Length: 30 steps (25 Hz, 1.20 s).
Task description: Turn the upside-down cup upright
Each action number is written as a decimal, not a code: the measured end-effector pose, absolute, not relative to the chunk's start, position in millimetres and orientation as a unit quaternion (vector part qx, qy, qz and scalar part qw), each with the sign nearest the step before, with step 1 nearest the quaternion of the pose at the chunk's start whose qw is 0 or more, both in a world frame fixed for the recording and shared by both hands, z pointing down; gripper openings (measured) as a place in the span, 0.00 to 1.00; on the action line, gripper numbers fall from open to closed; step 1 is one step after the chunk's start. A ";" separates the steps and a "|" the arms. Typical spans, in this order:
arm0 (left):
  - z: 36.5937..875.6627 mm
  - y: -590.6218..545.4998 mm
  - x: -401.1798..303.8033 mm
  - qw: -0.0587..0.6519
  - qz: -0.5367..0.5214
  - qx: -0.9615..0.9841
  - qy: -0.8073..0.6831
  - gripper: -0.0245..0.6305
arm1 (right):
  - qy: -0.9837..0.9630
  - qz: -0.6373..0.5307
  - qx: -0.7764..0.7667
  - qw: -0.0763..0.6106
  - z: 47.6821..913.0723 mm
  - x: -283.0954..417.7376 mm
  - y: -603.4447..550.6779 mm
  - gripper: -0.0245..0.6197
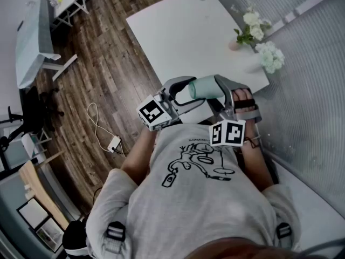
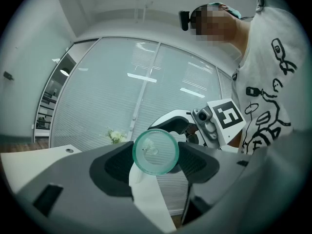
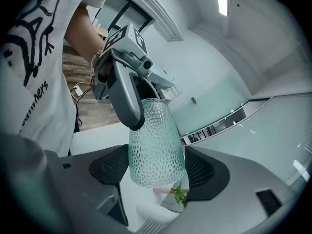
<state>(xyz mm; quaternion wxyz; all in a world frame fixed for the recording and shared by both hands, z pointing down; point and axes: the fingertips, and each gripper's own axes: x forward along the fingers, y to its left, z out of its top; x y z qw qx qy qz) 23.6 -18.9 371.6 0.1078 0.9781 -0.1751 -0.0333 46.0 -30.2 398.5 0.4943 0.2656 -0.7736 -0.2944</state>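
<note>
Glass, I judge: rigid, light, breakable. The dimpled teal cup [image 3: 155, 145] is held in the air. The jaws of my left gripper [image 2: 156, 164] pinch its narrow base, and those of my right gripper [image 3: 157, 172] pinch its wider end. The textured wall offers the best purchase.

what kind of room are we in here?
Probably an office or meeting room: a white table, a glass partition with blinds, and a wood-look floor with another desk off to the side.

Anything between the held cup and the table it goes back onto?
Nothing visible does. The cup is held over the near edge of the table, which is bare there; the flowers stand well off toward its far side.
</note>
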 end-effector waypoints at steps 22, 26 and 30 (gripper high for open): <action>352.0 -26.7 22.0 0.093 -0.051 0.978 -0.179 0.46 | -0.864 -0.161 0.305 0.368 397.8 39.5 -36.5 0.60; 350.8 -29.4 23.1 0.089 -0.050 0.978 -0.180 0.46 | -0.875 -0.137 0.310 0.346 399.0 38.9 -39.3 0.60; 349.1 -30.5 23.5 0.085 -0.049 0.978 -0.181 0.46 | -0.887 -0.114 0.311 0.322 402.1 37.1 -40.0 0.60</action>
